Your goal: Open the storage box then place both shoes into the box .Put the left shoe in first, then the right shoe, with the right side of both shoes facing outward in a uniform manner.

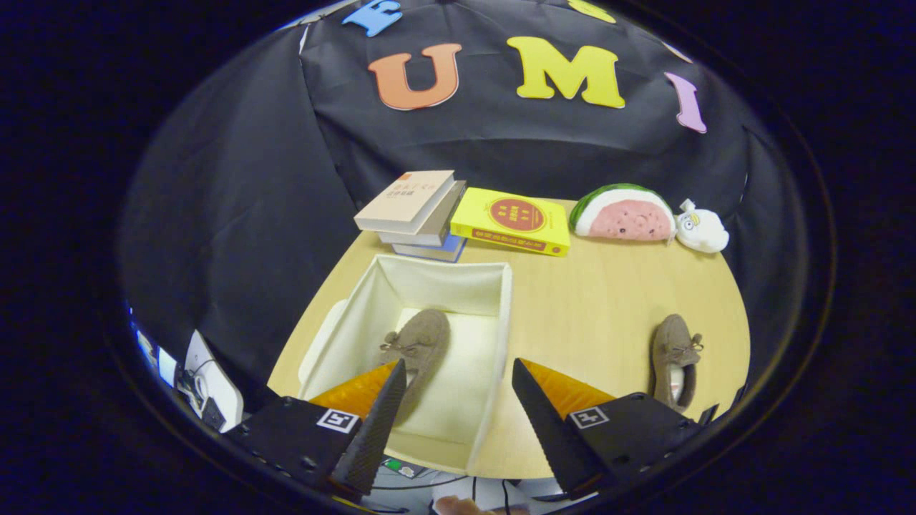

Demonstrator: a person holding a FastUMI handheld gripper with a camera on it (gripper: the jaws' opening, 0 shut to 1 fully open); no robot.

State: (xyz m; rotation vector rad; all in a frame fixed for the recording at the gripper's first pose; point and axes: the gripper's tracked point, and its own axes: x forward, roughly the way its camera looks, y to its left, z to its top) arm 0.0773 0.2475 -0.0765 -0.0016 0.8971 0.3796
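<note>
The storage box stands open in the lower middle of the frame, on the table; one shoe already lies inside it, just ahead of the left finger. The gripper is spread wide and holds nothing. The second shoe waits at the lower right, well apart from the box. I judge the next step is to fetch it; better to pinch it at the heel collar and keep its side matching the first shoe.
</note>
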